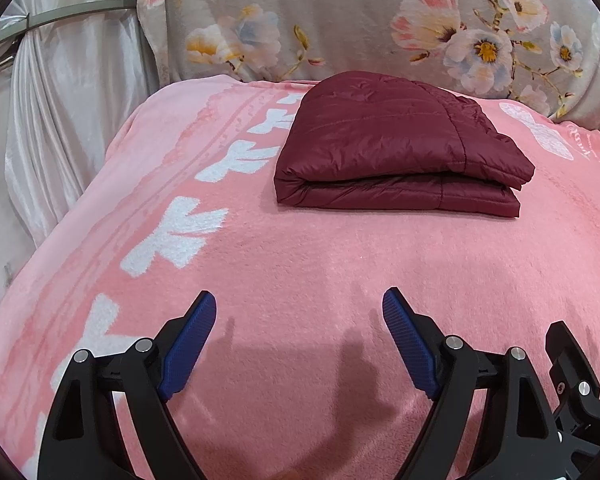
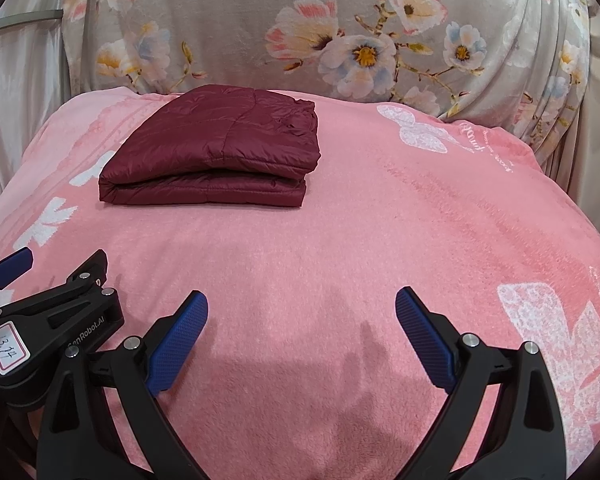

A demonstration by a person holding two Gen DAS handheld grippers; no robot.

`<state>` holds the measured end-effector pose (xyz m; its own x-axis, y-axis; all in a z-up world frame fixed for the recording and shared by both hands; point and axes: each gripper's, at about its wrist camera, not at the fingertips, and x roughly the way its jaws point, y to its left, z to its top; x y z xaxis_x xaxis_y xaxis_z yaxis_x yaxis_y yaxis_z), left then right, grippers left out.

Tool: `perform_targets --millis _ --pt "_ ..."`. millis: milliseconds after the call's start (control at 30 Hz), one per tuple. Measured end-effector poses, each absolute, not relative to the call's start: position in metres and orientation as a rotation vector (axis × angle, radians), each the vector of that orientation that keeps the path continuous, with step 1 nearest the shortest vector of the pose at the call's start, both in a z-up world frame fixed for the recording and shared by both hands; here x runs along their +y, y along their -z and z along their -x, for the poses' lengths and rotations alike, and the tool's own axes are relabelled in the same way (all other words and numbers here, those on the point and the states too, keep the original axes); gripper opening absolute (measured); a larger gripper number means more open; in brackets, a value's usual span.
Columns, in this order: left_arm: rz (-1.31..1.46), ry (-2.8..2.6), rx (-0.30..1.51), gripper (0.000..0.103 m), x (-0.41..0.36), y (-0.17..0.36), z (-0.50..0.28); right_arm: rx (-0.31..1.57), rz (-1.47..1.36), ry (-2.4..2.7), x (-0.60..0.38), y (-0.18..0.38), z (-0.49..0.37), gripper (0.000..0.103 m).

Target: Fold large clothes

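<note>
A dark red quilted jacket point(image 1: 396, 148) lies folded into a compact stack at the far side of the pink blanket point(image 1: 300, 264). In the right wrist view the jacket point(image 2: 216, 152) sits far left of centre. My left gripper point(image 1: 300, 304) is open and empty, low over the blanket, well short of the jacket. My right gripper point(image 2: 302, 300) is also open and empty, near the blanket's front. The left gripper's body point(image 2: 52, 316) shows at the left edge of the right wrist view, close beside the right one.
A grey floral cover point(image 1: 380, 20) rises behind the blanket like a backrest. White satin curtain point(image 1: 52, 120) hangs at the left. The pink blanket point(image 2: 340, 240) has white printed shapes along its left and right sides.
</note>
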<state>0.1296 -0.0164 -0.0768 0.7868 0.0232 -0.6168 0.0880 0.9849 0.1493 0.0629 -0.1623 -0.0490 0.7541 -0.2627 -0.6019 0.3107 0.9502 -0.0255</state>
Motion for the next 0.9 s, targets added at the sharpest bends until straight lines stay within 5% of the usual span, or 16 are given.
perform_targets --millis 900 --pt "-0.188 0.014 0.662 0.081 -0.0173 0.0819 -0.1306 0.646 -0.077 0.315 -0.1655 0.0497 -0.0632 0.093"
